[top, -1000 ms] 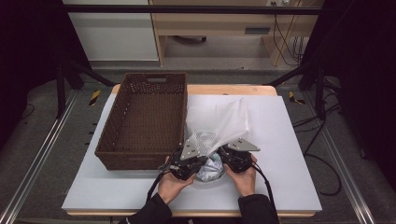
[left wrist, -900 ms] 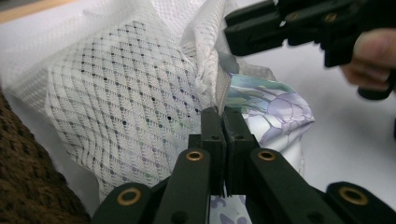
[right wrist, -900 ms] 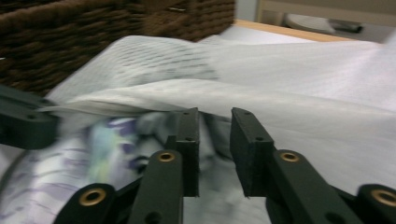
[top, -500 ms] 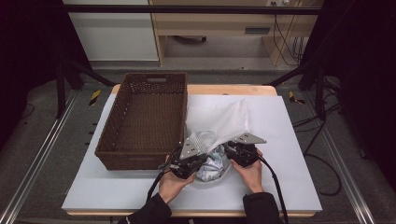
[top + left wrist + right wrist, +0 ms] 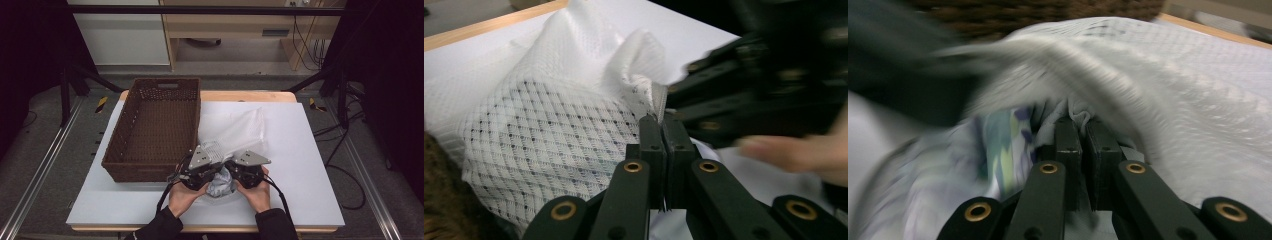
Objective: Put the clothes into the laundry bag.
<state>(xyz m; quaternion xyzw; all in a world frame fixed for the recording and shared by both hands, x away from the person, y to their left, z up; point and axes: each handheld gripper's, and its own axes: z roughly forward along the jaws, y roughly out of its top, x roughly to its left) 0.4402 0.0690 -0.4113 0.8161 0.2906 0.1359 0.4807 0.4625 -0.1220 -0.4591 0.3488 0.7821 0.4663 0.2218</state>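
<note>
Pinching mesh bag [image 5: 554, 125] btwn both claws

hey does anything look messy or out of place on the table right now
Only the white mesh bag: it lies crumpled beside the wicker basket, with patterned cloth bulging from its near end. Both claws pinch that end. Nothing is spilled.

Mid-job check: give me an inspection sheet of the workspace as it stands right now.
Surface: white table top, wooden edge.
Job's things: white mesh laundry bag lying right of the brown wicker basket; patterned cloth at its near end.
Clutter: nothing seen.
Grippers: left gripper shut on the bag's edge; right gripper, jaws just closing, pinches fabric at the bag's mouth.
Cables: black cable trails from the right gripper; more on the floor, right.
Surroundings: dark frame, wooden furniture behind.
</note>
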